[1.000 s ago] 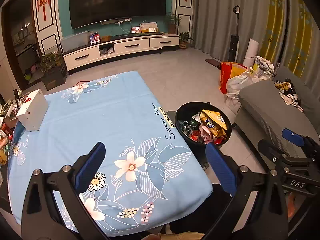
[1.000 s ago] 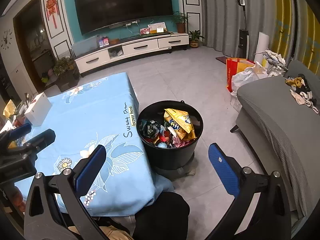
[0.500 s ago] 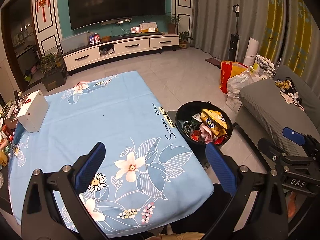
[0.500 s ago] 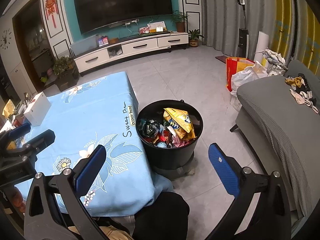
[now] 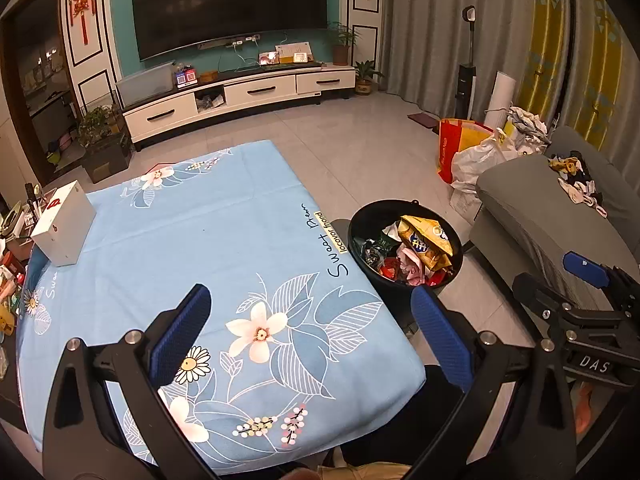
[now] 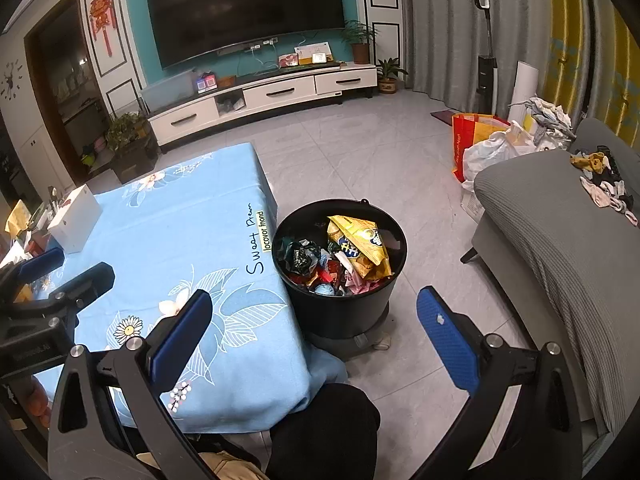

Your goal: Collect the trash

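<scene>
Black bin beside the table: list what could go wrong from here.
1. The black bin is heaped; the yellow snack bag pokes above the rim, so more trash might spill.
2. The bin touches the blue tablecloth's hanging edge; a snagged cloth could shift the white box.

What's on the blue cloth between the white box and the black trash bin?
Nothing: between the white box and the trash bin, the left wrist view shows only bare flowered tablecloth with printed words near its edge.
</scene>
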### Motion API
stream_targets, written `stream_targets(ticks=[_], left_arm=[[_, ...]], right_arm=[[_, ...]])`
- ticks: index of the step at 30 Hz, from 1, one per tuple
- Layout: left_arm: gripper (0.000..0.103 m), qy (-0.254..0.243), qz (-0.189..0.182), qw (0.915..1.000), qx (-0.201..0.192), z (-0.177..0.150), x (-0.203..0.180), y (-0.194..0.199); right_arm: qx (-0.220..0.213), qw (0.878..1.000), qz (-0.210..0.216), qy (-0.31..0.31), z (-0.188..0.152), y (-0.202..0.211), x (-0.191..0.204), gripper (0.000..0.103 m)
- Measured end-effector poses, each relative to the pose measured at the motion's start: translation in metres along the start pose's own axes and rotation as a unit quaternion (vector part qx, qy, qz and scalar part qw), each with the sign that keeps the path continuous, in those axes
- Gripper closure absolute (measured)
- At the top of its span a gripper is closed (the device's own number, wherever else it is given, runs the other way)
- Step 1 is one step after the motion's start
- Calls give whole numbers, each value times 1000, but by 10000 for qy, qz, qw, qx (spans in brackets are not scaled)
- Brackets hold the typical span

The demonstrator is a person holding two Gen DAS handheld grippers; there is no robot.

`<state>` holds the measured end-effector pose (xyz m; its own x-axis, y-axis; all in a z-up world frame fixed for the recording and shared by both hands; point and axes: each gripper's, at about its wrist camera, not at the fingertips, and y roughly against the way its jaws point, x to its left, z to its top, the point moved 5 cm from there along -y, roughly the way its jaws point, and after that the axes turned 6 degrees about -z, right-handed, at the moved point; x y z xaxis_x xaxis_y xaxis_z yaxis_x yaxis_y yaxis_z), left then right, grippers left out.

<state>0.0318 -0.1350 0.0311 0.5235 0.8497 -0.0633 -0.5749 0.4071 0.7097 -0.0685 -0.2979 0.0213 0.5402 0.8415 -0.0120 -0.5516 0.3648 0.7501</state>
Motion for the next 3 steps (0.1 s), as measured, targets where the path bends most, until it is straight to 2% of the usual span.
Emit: stream_targets(ticks=[3], left_arm=[[3,1,-16,10000,32,-1,0,-2]], right_arm=[[16,10000,7,-6,0,0,1,3]])
